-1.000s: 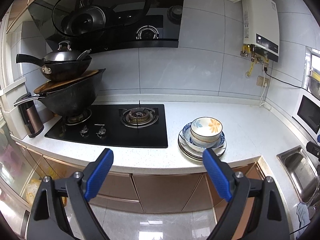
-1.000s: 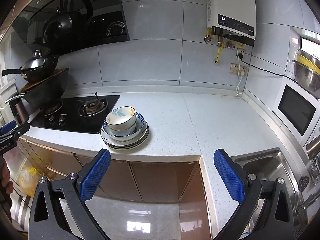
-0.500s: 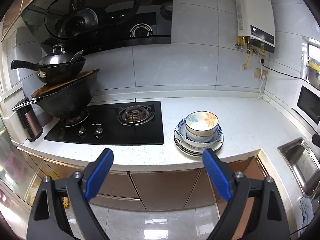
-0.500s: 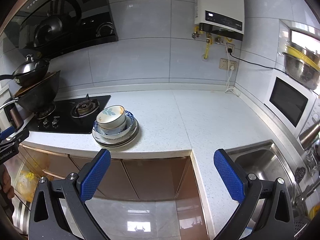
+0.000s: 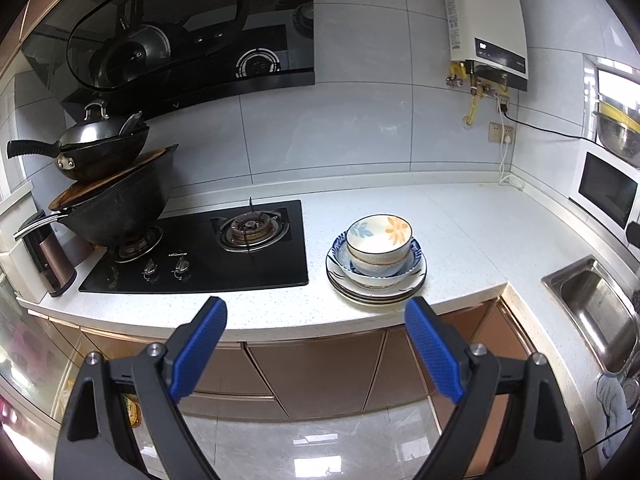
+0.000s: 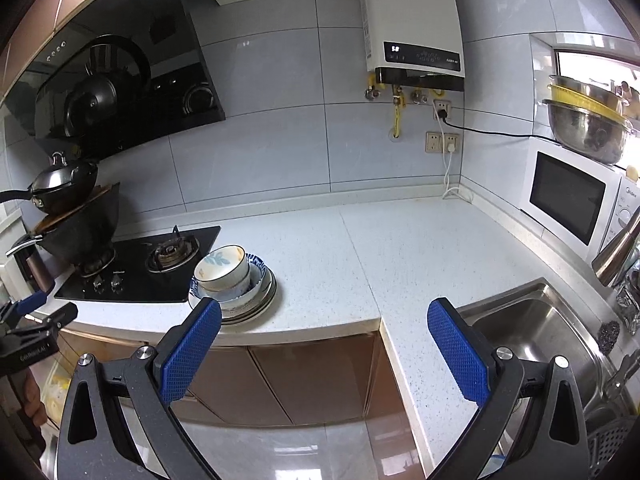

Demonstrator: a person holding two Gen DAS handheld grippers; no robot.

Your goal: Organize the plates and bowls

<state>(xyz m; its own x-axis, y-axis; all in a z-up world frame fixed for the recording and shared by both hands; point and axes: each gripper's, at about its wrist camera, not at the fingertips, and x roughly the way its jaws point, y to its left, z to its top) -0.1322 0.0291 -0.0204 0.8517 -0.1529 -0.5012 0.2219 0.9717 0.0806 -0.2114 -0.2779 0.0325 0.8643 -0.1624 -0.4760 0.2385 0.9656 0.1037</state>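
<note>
**White Counter, One Stack of Crockery, Both Grippers Spread Wide**

White speckled countertop (image 5: 460, 216) runs along a grey-tiled wall and turns a corner toward a steel sink (image 6: 536, 332), with brown cabinet fronts below and a glossy tiled floor under both tools. The left gripper (image 5: 316, 344) hangs off the counter's front edge, its blue-padded jaws standing far apart with nothing between them; the right gripper (image 6: 324, 344) does the same, jaws wide and empty, out over the floor beside the counter's inner corner.

Ahead of the left gripper and a little to its right, near the counter's front edge, sits the stack of plates (image 5: 376, 292), carrying a blue-patterned bowl (image 5: 414, 258) with a cream floral bowl (image 5: 378, 240) nested on top. From the right gripper the same stack lies ahead and to the left, its near rim partly hidden by that tool's left pad.

A black gas hob (image 5: 200, 252) lies just beside the stack, to its left, with two dark woks (image 5: 116, 200) piled on the far burner under a black range hood (image 5: 180, 32). Beyond and to the right of the stack, the counter stretches bare to the back wall and the microwave (image 6: 568, 196), which carries stacked metal basins. A white water heater (image 6: 412, 20) hangs above.
</note>
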